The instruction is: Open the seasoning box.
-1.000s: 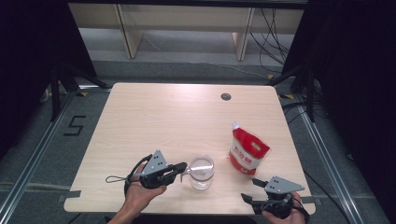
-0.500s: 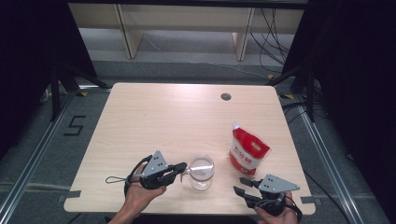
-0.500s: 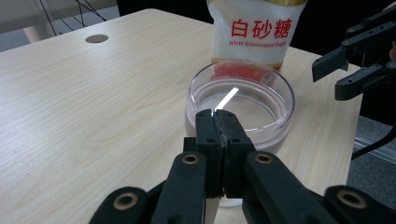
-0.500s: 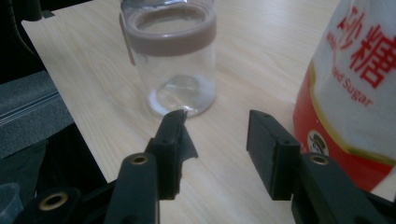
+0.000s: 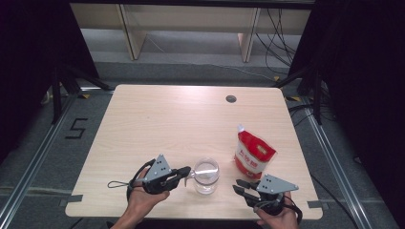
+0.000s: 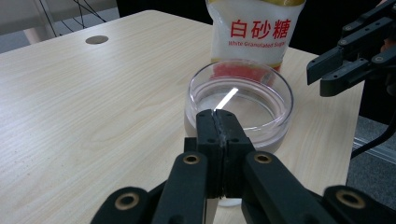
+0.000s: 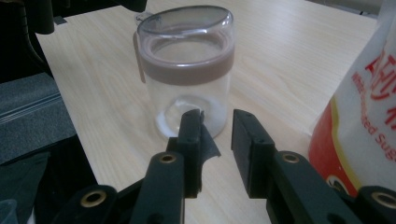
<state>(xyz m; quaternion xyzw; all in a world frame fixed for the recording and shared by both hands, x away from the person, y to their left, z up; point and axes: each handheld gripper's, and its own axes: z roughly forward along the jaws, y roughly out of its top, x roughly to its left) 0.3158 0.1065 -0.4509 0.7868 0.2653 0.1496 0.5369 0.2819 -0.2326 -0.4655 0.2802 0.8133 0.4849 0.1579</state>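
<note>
Clear glass jar (image 5: 206, 175) with a brown-banded lid stands near the counter's (image 5: 157, 119) near edge, between my 2 grippers; my left gripper (image 5: 187, 171) has its fingers pressed together at the jar's rim; my right gripper (image 5: 239, 186), just right of the jar, has been closing its fingers, a narrow gap left, nothing between them; the red-and-white sugar bag (image 5: 253, 153) stands just beyond it.

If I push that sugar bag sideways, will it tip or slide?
Likely tips: the sugar bag stands upright on a narrow base, taller than wide. Its soft pouch would probably dent first. The glossy film may slip in a gripper.
</note>
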